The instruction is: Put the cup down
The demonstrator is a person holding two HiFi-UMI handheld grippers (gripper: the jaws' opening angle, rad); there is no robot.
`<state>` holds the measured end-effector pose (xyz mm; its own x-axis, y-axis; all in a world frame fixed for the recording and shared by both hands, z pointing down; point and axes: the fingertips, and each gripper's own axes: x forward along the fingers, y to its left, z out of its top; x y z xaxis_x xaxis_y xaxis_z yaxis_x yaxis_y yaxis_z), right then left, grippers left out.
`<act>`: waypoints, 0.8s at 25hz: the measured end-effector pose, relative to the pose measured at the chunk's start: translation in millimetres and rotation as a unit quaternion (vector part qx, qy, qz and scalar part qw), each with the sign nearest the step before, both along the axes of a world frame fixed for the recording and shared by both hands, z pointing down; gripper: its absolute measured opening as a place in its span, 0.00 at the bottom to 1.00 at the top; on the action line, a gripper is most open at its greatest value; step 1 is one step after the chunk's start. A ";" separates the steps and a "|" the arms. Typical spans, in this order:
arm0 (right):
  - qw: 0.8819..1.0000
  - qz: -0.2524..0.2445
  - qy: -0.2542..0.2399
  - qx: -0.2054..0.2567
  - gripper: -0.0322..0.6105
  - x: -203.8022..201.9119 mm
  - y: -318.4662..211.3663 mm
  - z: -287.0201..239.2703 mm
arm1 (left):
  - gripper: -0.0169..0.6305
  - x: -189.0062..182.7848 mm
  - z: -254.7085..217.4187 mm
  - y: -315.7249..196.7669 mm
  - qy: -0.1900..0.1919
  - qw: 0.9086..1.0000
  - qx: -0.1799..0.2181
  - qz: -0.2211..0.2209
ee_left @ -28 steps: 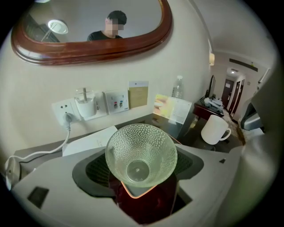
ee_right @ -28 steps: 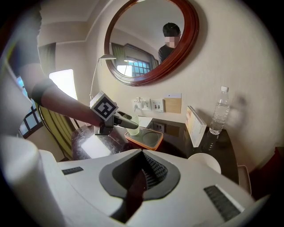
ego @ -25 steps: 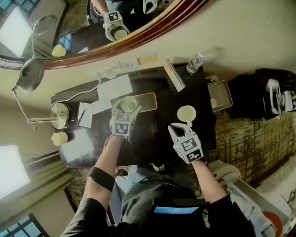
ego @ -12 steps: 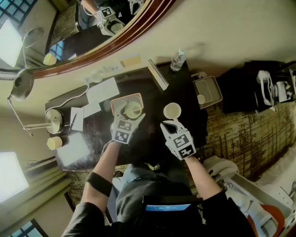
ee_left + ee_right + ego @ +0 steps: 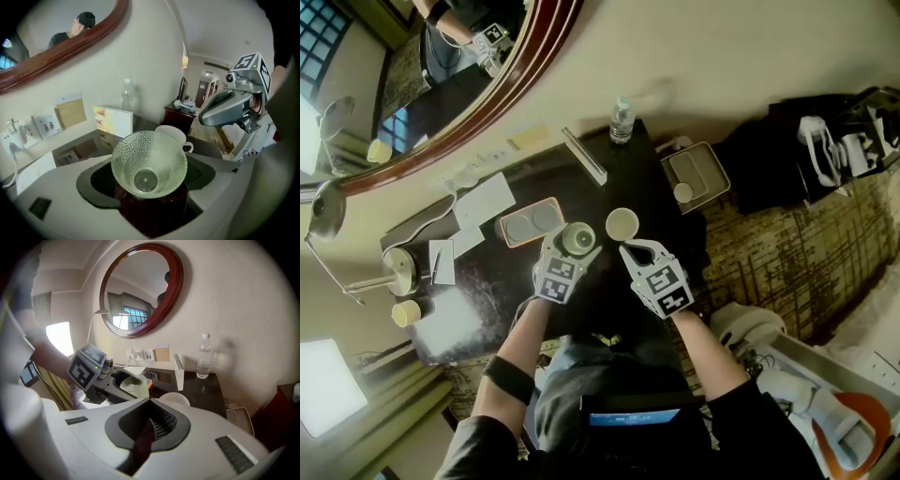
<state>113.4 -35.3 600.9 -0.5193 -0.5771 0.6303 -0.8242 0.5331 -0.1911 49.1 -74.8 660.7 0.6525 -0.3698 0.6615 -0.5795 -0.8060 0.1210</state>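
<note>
Head view shows the left gripper point(image 5: 576, 242), jaws clamped on the glass cup point(image 5: 149, 164), shifted from above the tray point(image 5: 501, 228) to just right of it, so set-down on the desk point(image 5: 628, 178) probably follows; right gripper point(image 5: 636, 251) is closed, empty.

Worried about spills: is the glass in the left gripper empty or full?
Empty: the glass shows its bare clear bottom, no liquid inside.

You are holding a glass cup point(image 5: 577, 237) in your left gripper point(image 5: 572, 249) over the dark table point(image 5: 642, 178), just beside a white cup point(image 5: 622, 223).
</note>
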 end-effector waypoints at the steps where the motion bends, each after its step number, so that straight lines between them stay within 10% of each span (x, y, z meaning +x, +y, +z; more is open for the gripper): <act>1: 1.000 0.002 0.000 0.002 0.07 3.1 -1.0 -1.3 | 0.63 2.5 3.2 1.5 -0.001 1.000 -0.003 0.002; 20: 1.000 0.024 0.003 -0.011 0.07 23.9 0.4 7.9 | 0.74 8.5 37.4 11.1 -0.008 1.000 -0.026 0.004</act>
<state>137.2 -34.8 608.8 -0.4883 -0.5872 0.6456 -0.8495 0.4892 -0.1976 57.6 -63.7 698.1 0.6445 -0.3299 0.6898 -0.5755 -0.8032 0.1536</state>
